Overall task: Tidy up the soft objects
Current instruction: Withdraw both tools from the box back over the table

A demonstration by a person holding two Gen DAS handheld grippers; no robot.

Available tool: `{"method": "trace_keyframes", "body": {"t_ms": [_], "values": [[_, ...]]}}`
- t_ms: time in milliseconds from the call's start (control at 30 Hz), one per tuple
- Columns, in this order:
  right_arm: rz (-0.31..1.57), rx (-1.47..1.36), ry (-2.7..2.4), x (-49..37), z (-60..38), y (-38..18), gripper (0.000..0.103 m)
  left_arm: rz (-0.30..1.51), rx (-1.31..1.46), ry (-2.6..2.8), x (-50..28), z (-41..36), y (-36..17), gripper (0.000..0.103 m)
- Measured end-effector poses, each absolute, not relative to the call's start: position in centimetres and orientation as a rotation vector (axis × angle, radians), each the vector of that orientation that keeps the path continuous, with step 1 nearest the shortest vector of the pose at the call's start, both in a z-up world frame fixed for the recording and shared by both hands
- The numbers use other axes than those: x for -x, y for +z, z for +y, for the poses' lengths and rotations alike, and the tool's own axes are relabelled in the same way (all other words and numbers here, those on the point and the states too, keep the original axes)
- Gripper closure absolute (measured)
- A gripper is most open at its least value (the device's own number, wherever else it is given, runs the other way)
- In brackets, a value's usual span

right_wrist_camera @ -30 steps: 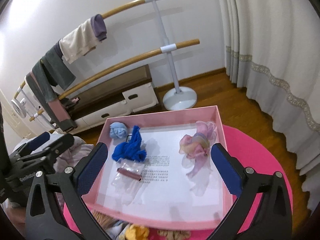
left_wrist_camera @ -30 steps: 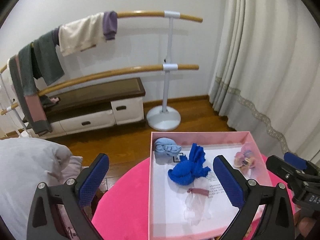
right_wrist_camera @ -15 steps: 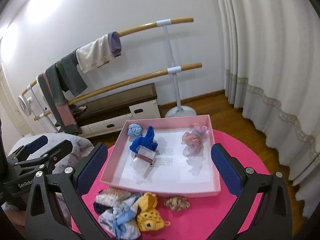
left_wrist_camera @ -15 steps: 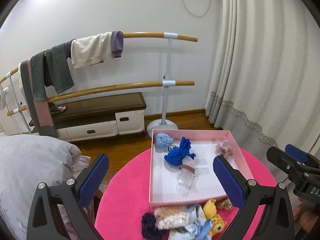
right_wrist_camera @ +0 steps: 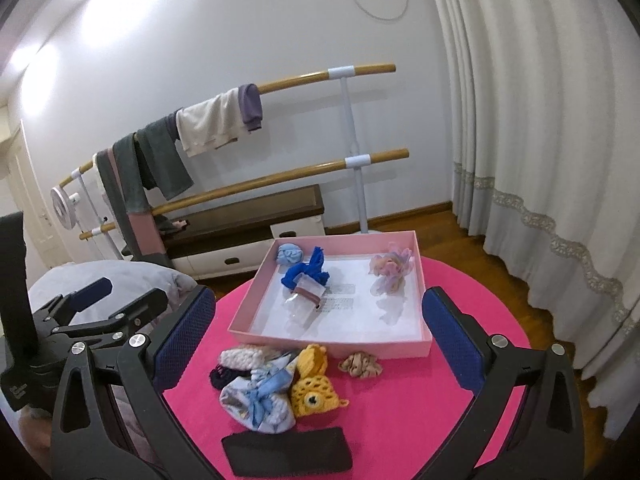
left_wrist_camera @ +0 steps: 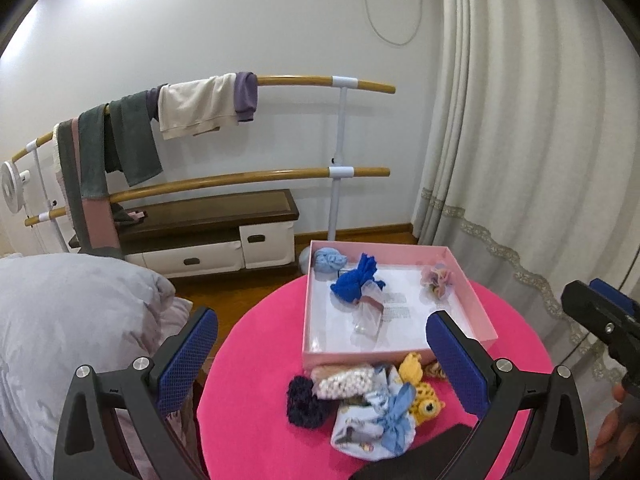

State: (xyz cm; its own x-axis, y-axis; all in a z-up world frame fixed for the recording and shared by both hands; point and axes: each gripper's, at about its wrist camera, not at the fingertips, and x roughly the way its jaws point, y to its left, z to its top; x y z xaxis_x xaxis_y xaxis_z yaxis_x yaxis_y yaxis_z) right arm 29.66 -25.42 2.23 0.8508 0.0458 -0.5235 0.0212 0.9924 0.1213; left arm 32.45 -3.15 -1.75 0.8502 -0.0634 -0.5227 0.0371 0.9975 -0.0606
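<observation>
Pink cloth covers the round table [right_wrist_camera: 460, 280], with a ballet barre behind it. Both the left gripper [left_wrist_camera: 320, 356] and the right gripper [right_wrist_camera: 316, 336] hang wide apart, holding nothing. Left to right in the pink box [right_wrist_camera: 418, 280]: a pale blue scrunchie [right_wrist_camera: 290, 254], a royal blue one [right_wrist_camera: 306, 272], a clear pouch [right_wrist_camera: 304, 300] and a pastel organza scrunchie [right_wrist_camera: 390, 266]. Probably under halfway: the dark scrunchie [right_wrist_camera: 222, 376], beaded one [right_wrist_camera: 240, 356], blue bow [right_wrist_camera: 260, 400], yellow crochet piece [right_wrist_camera: 312, 388] and beige scrunchie [right_wrist_camera: 360, 365] lie outside.
</observation>
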Motion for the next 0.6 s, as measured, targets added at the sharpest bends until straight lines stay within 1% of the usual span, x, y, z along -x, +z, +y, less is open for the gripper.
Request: {"method": "trace_keyframes", "body": {"t_ms": [367,600], "values": [[0.586,-0.133,0.026,-25.7,-25.1,-0.4,0.0,0.589,0.073,-0.024,-26.8,-2.0,-2.9,0.0],[0.615,-0.144,0.019,-24.0,-25.3,-2.0,0.0,0.61,0.083,-0.005,-24.6,-1.4,-3.4,0.0]]}}
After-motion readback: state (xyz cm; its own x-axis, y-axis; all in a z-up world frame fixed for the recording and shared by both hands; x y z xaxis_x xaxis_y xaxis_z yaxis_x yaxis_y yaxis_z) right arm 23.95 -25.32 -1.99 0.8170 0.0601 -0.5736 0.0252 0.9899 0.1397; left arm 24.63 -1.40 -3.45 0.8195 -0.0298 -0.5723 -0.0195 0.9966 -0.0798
